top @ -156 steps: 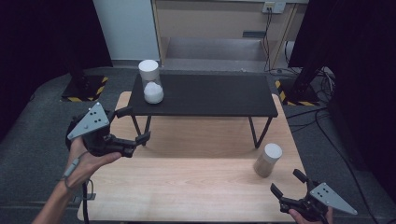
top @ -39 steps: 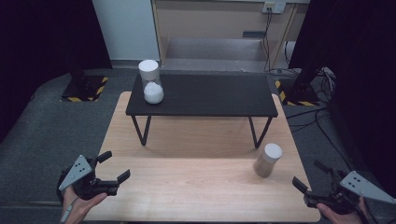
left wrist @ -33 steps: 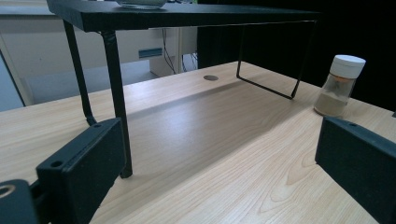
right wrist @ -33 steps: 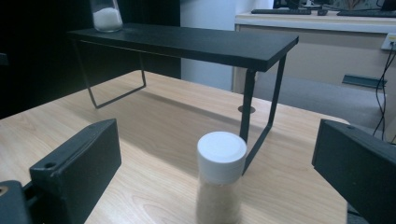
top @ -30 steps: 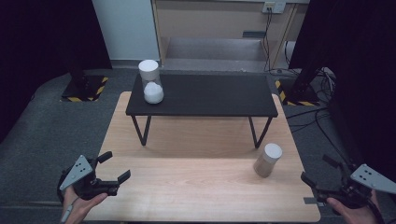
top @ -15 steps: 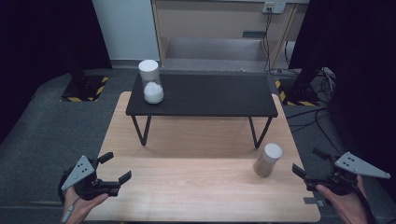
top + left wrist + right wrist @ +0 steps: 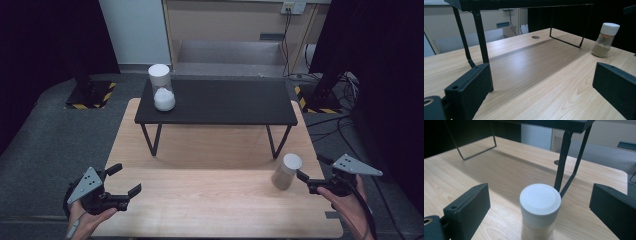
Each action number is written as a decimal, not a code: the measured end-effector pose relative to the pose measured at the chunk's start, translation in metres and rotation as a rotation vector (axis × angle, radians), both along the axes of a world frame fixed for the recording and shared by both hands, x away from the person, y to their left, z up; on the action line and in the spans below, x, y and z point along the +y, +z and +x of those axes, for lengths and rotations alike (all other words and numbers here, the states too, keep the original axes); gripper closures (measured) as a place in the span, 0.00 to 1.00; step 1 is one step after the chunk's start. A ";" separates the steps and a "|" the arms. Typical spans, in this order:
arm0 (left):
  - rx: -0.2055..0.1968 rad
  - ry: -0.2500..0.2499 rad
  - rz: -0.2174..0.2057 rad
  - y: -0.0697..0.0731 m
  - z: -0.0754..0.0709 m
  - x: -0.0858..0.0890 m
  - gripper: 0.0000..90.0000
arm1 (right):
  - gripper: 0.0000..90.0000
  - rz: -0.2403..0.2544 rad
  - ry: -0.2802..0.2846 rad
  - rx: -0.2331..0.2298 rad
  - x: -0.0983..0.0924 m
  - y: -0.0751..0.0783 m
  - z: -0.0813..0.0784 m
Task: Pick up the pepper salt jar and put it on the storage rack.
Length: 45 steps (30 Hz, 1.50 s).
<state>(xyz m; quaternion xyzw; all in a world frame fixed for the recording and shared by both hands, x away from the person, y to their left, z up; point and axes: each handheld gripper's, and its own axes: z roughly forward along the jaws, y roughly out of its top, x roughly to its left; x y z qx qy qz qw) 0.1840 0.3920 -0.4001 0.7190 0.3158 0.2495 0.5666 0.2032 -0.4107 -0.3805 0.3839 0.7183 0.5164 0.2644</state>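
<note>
The white-capped jar [image 7: 286,171] of tan powder stands upright on the wooden bench [image 7: 210,210], near its right edge and just in front of the right leg of the black shelf [image 7: 220,101] that straddles the bench's far half. My right gripper [image 7: 308,170] is just beside the jar with its jaws spread wide; in the right gripper view the jar [image 7: 539,210] sits in the gap between them, and neither jaw touches it. Its base is cut off by the bottom of that view. My left gripper [image 7: 127,181] hovers at the bench's near left corner, well apart from the jar, jaws also wide and holding nothing; from its own camera the jar [image 7: 605,39] looks small and far off. On the shelf's left end stands a second white-capped jar [image 7: 161,93] with something white inside that I cannot make out.
</note>
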 end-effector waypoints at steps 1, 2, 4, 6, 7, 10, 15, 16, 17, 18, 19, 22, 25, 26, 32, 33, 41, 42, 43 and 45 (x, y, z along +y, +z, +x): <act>-0.001 -0.001 0.000 0.000 0.000 0.000 0.01 | 0.04 -0.001 0.001 0.006 0.001 -0.002 0.003; 0.000 -0.001 -0.001 0.000 0.000 0.000 0.01 | 0.04 0.000 0.001 0.012 0.002 -0.003 0.005; 0.002 -0.001 0.000 0.000 0.000 0.000 0.01 | 0.04 -0.007 -0.001 0.024 0.005 -0.006 0.009; 0.001 -0.001 0.000 0.000 0.000 0.000 0.01 | 0.05 -0.012 -0.002 0.033 0.007 -0.008 0.014; 0.001 -0.002 0.002 0.000 0.000 0.000 0.01 | 0.05 -0.014 -0.003 0.037 0.009 -0.009 0.016; 0.003 -0.001 0.003 0.000 0.000 0.000 0.01 | 0.05 -0.021 0.000 0.052 0.013 -0.013 0.022; 0.000 -0.001 0.003 0.000 0.000 0.000 0.02 | 0.08 -0.033 0.006 0.079 0.023 -0.018 0.033; 0.000 -0.001 0.003 0.000 0.000 0.000 0.02 | 0.08 -0.033 0.006 0.084 0.025 -0.019 0.036; 0.001 -0.001 0.003 0.000 0.000 0.000 0.02 | 0.09 -0.036 0.007 0.088 0.027 -0.020 0.038; 0.001 -0.001 0.003 0.000 0.000 0.000 0.02 | 0.09 -0.035 0.005 0.093 0.028 -0.021 0.039; 0.000 -0.002 0.003 0.000 0.000 0.000 0.02 | 0.09 -0.034 0.003 0.095 0.029 -0.023 0.040; 0.001 -0.001 0.002 0.000 0.000 0.000 0.02 | 0.12 -0.034 -0.003 0.104 0.031 -0.027 0.042; 0.002 -0.003 0.003 0.000 0.000 0.000 0.02 | 0.18 -0.048 -0.008 0.103 0.033 -0.030 0.042; 0.002 -0.003 0.003 0.000 0.000 0.000 0.02 | 0.20 -0.049 -0.012 0.107 0.033 -0.030 0.042; 0.003 -0.006 0.007 0.000 0.001 0.000 0.02 | 0.37 -0.078 -0.041 0.078 0.034 -0.032 0.036; 0.003 -0.005 0.008 0.000 0.001 -0.001 0.02 | 0.37 -0.076 -0.039 0.077 0.034 -0.032 0.036; 0.005 -0.004 0.006 0.000 0.001 0.000 0.02 | 0.38 -0.097 -0.012 0.087 0.033 -0.026 0.039; 0.006 -0.004 0.006 0.000 0.001 0.000 0.02 | 0.38 -0.097 -0.001 0.086 0.033 -0.025 0.039; 0.005 -0.004 0.005 0.000 0.001 0.000 0.02 | 0.38 -0.093 0.010 0.086 0.031 -0.024 0.040; 0.007 -0.003 0.007 0.000 0.001 0.000 0.02 | 0.38 -0.088 0.037 0.081 0.029 -0.019 0.041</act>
